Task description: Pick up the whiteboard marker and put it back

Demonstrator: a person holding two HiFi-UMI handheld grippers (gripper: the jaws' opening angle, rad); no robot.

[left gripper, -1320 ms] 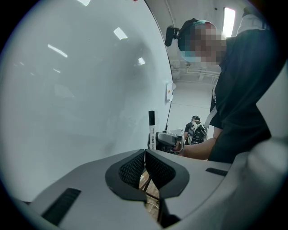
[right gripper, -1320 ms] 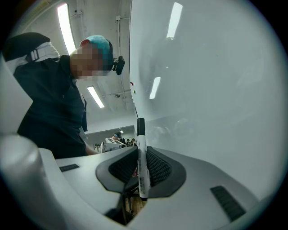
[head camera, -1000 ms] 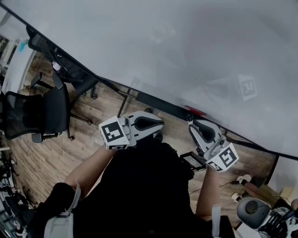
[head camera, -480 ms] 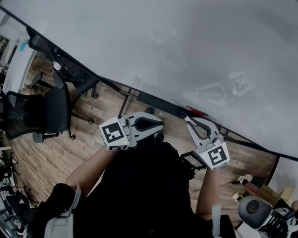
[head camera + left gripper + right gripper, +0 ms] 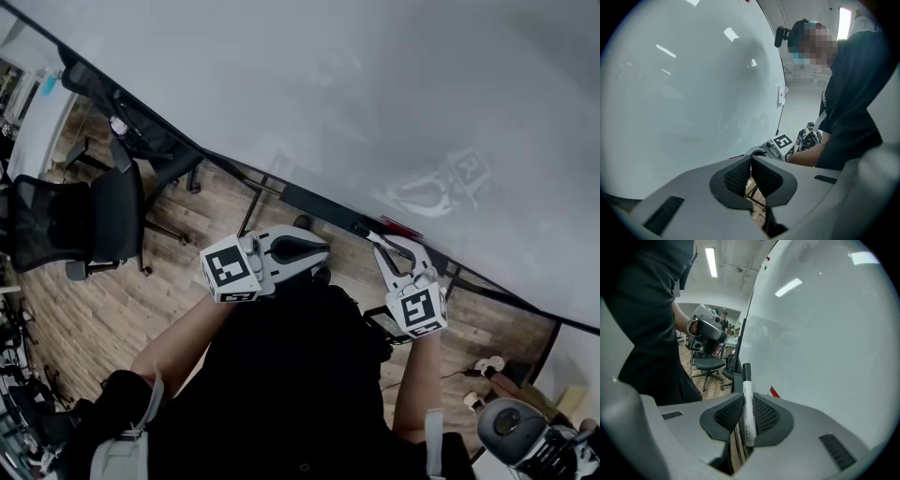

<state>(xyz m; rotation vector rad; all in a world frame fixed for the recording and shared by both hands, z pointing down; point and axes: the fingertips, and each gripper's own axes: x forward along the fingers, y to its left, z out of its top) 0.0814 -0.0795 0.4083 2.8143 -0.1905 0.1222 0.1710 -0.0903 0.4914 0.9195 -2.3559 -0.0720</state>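
The right gripper [image 5: 382,246] has its fingers [image 5: 765,414] clamped on the whiteboard marker [image 5: 748,401]. The marker's black cap points to 12 o'clock, with the whiteboard [image 5: 825,333] at its 3 o'clock. The cap is possibly touching the board's lower edge. At 9 o'clock, the left gripper [image 5: 751,172] has its fingers pressed together on nothing.

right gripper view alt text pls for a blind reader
The right gripper has its jaws shut on a white whiteboard marker with a black cap, beside a whiteboard filling the right. A person in dark clothes is at left.
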